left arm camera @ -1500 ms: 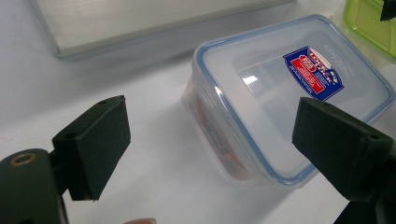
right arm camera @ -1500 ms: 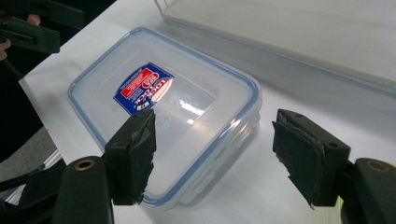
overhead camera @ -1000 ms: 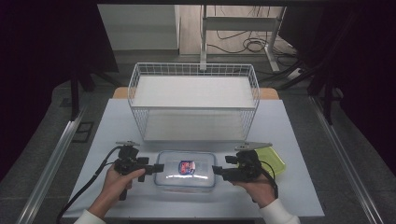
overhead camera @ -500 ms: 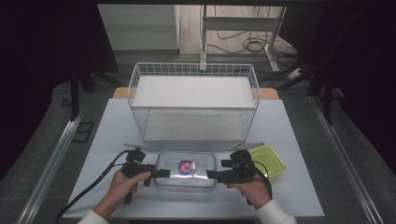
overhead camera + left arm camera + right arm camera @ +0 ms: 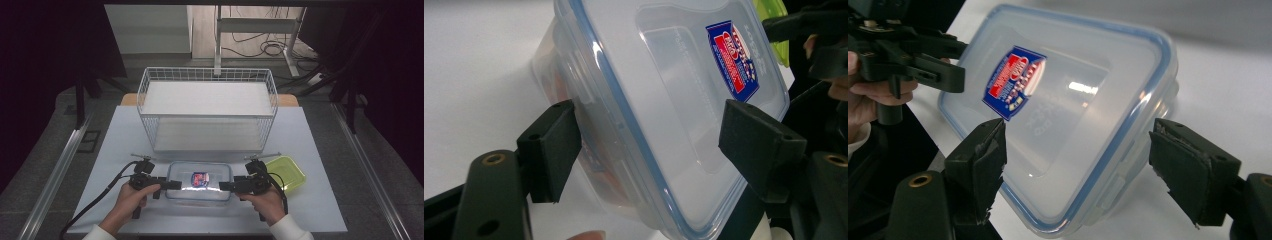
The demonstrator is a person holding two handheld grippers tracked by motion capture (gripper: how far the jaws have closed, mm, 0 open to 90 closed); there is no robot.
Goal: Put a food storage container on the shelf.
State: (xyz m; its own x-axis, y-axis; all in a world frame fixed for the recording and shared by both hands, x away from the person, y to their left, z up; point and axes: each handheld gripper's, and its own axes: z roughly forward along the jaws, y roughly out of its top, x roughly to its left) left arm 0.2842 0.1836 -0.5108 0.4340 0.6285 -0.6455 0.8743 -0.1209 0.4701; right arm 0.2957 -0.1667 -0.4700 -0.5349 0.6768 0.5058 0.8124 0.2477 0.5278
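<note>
Left gripper (image 5: 172, 184) jaws have just been closing on the box (image 5: 199, 180) end, not yet pinching; right gripper (image 5: 226, 186) stays wide, so 2-sided lift looks imminent.

**Bright table, dark surroundings**

Overhead light is washing the table (image 5: 320, 150) pale while the room around it is sinking into black. Glare is gleaming on the box (image 5: 199, 181) lid in the high view and glinting again in the right gripper view. Both gripper views are blurring softly, their near jaws falling out of focus.
</note>
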